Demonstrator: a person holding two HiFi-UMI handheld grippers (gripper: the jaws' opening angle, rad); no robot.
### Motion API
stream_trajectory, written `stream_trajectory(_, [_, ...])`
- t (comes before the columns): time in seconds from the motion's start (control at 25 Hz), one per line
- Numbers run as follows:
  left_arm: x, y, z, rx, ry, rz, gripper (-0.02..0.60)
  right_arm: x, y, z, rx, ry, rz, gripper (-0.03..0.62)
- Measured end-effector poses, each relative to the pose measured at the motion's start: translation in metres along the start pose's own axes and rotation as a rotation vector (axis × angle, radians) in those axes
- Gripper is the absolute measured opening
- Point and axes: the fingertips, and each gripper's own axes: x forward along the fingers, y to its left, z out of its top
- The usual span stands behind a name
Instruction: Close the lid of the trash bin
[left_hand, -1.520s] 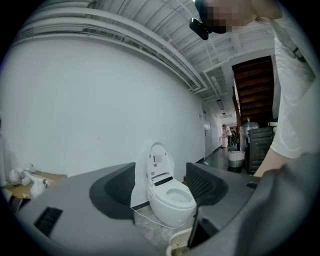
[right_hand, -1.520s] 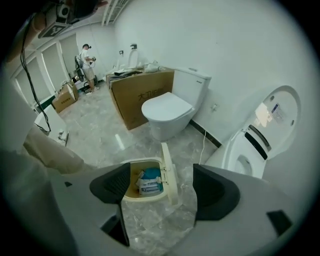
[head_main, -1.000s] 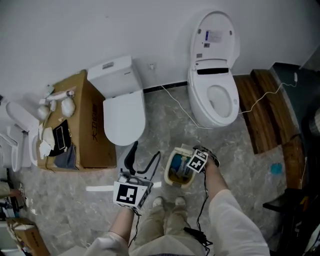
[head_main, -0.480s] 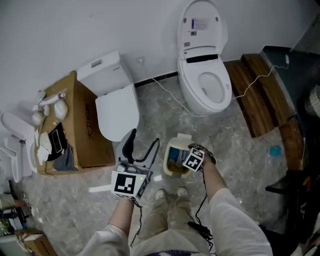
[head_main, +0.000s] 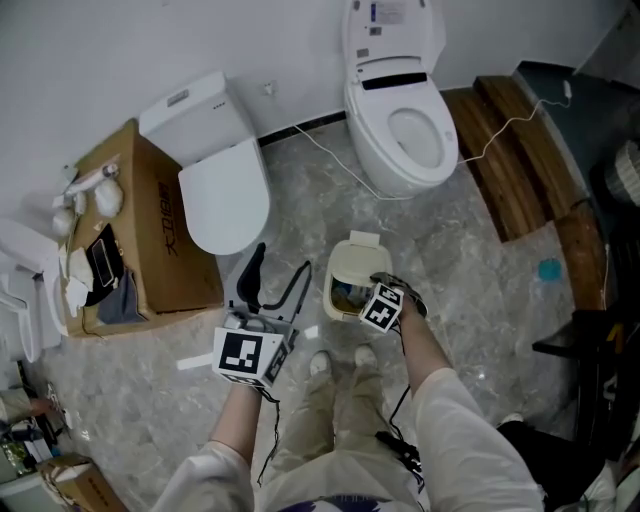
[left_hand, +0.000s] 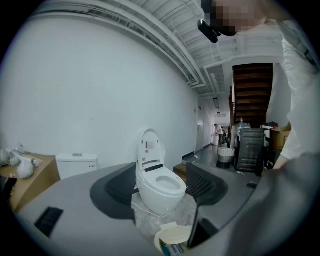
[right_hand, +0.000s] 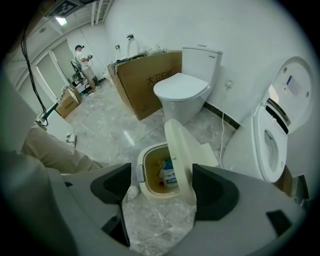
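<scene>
The cream trash bin (head_main: 347, 292) stands on the marble floor just ahead of the person's shoes. Its lid (head_main: 357, 258) is raised and leans over the opening. In the right gripper view the bin (right_hand: 156, 176) shows rubbish inside, and the lid (right_hand: 181, 155) stands on edge between the jaws, close to the right one. My right gripper (head_main: 373, 296) (right_hand: 161, 188) hangs over the bin, pointing steeply down, open. My left gripper (head_main: 275, 290) (left_hand: 160, 190) is held level to the left of the bin, open with nothing between its fingers; the bin (left_hand: 172, 239) shows low in its view.
A toilet with its seat lid up (head_main: 398, 125) stands beyond the bin, and a closed toilet (head_main: 218, 190) to the left beside a cardboard box (head_main: 135, 235). A white cable (head_main: 325, 155) runs over the floor. Wooden planks (head_main: 520, 150) lie at the right.
The right gripper has shifted from the bin's right side toward its near edge, over the opening. The left gripper has sunk slightly. The head view has tilted, so everything sits higher in the picture.
</scene>
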Motion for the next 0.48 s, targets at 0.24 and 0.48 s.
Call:
stream_trajectory(0.24, [-0.015,0.0,-0.023,-0.008,0.017,0.009,0.301,0.021,0.028,-0.015,0.007,0.008,0.013,0.39])
stream_trajectory(0.48, [-0.02,-0.002,-0.041,-0.009,0.022,0.011,0.301,0.043,0.046,-0.028,0.027,0.006,0.022,0.387])
